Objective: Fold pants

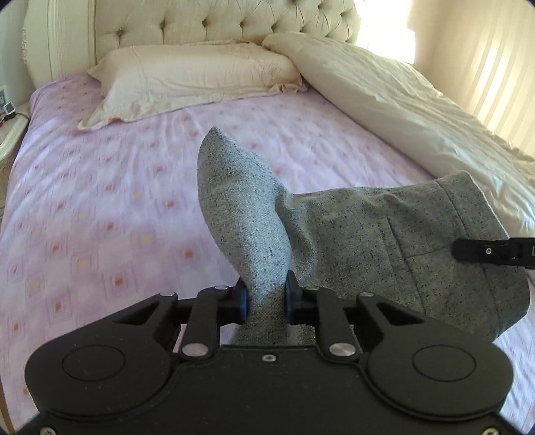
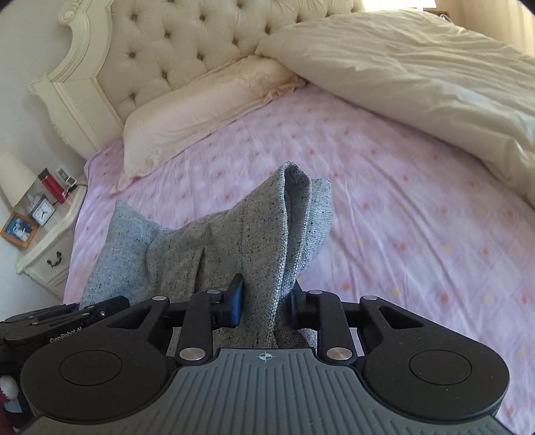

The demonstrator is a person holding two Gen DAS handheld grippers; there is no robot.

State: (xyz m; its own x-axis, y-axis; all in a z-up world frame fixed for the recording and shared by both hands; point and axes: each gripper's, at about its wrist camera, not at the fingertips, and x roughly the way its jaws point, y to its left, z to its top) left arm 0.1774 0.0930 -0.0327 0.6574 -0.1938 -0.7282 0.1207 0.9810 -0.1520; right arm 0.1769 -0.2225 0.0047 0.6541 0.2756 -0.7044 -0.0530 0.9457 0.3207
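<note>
The grey speckled pants hang between my two grippers above the pink bedspread. My left gripper is shut on one bunched corner of the pants, which sticks up past the fingers. My right gripper is shut on another fold of the pants, near a seam and pocket. In the left wrist view the right gripper shows at the right edge, against the cloth. In the right wrist view the left gripper shows at the lower left.
A cream pillow lies at the tufted headboard. A rumpled cream duvet covers the bed's right side. A white nightstand with a lamp, clock and framed photo stands left of the bed.
</note>
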